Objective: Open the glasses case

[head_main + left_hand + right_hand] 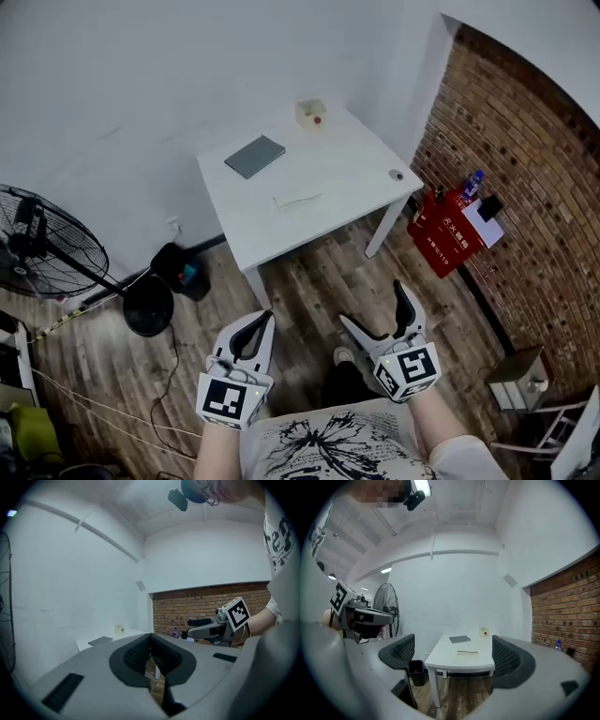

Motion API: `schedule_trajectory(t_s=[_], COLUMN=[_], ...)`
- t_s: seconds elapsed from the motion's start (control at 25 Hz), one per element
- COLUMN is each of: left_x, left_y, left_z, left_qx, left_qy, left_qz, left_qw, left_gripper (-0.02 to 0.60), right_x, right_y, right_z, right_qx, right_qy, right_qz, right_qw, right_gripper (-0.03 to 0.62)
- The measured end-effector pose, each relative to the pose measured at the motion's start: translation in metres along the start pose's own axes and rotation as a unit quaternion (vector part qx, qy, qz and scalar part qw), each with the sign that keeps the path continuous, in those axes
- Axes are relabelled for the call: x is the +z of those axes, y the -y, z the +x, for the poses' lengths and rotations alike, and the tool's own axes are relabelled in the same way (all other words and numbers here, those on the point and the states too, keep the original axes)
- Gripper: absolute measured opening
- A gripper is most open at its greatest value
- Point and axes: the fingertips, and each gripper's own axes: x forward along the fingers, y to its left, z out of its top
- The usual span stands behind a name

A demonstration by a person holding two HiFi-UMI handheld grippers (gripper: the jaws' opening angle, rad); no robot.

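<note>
A white table point(337, 159) stands well ahead of me, and both grippers are held over the wooden floor short of it. A flat grey case point(255, 156) lies at the table's far left, also visible in the right gripper view as the case point(460, 639). A thin white oblong item point(297, 199) lies near the table's middle. My left gripper point(265, 324) is shut with nothing in it; its pads point(140, 651) meet. My right gripper point(375, 307) is open and empty, and the table shows between its fingers point(506, 656).
A small cream box point(310, 112) sits at the table's far edge and a small round object point(397, 175) at its right corner. A floor fan point(47, 248) and black bin point(183, 272) stand left; red extinguisher boxes point(445, 230) lean against the brick wall point(525, 187).
</note>
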Motion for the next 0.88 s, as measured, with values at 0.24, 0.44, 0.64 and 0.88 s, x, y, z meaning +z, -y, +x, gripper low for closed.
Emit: schedule_trajectory(t_s=[0.24,0.44,0.64,0.88], left_x=[0.019,0.027,0.018,-0.009], left_y=[-0.021,-0.048,-0.072,-0.102], left_z=[0.106,0.177,0.222,0.269], left_qx=[0.062,0.109,0.15,0.167], left_qy=[-0.011,-0.011,-0.027,-0.055], left_qz=[0.006,-0.001,-0.024,-0.041], left_qw=[0.998,0.994,0.988,0.9836], left_gripper=[0.014,0.014,0.014,0.014], right_x=[0.007,0.006,-0.006,-0.04], right_y=[0.094,0.148,0.177,0.188], right_z=[0.093,0.162,0.218,0.277], right_qx=[0.062,0.112,0.162,0.206], right_qy=[-0.021,-0.044,-0.081,-0.157], right_qz=[0.008,-0.005,-0.023,-0.055], right_qw=[0.998,0.993,0.983,0.964], right_gripper=[0.518,0.514,0.514,0.514])
